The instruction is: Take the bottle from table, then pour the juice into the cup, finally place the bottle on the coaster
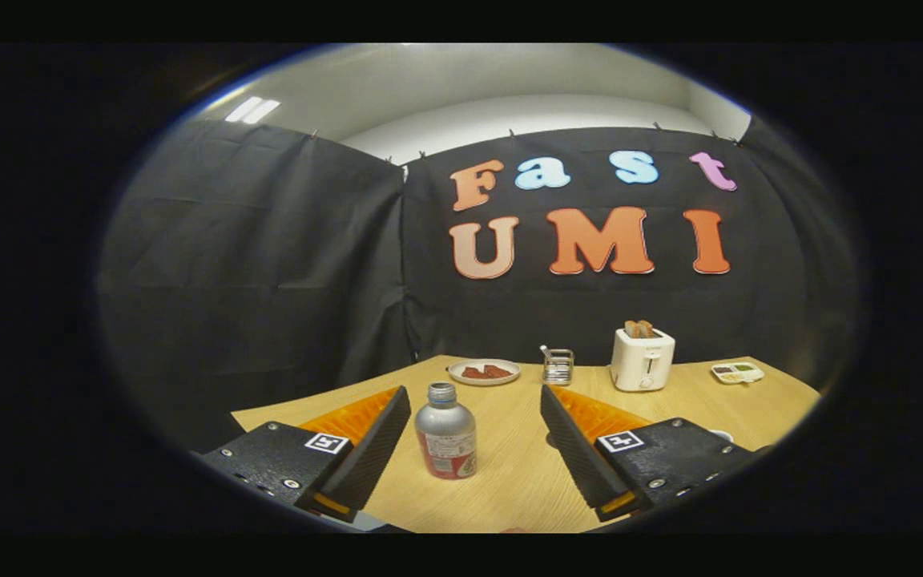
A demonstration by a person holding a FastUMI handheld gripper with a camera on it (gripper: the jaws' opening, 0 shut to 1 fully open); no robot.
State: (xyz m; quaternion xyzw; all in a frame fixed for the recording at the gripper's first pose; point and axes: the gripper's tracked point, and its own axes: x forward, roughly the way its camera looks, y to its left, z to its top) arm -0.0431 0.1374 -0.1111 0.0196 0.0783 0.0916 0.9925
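A silver bottle (445,433) with a grey cap and a red-and-white label stands upright on the wooden table (509,481). It sits between my two fingers, closer to the left one, touching neither. My gripper (475,398) is open wide, with the fingers (373,445) on either side of the bottle. A sliver of a white object (722,435) peeks out behind the right finger; I cannot tell what it is.
Along the table's far edge stand a plate with red food (484,371), a small wire rack (558,366), a white toaster (642,358) with toast in it, and a small white tray (737,372). Black cloth walls close the booth behind the table.
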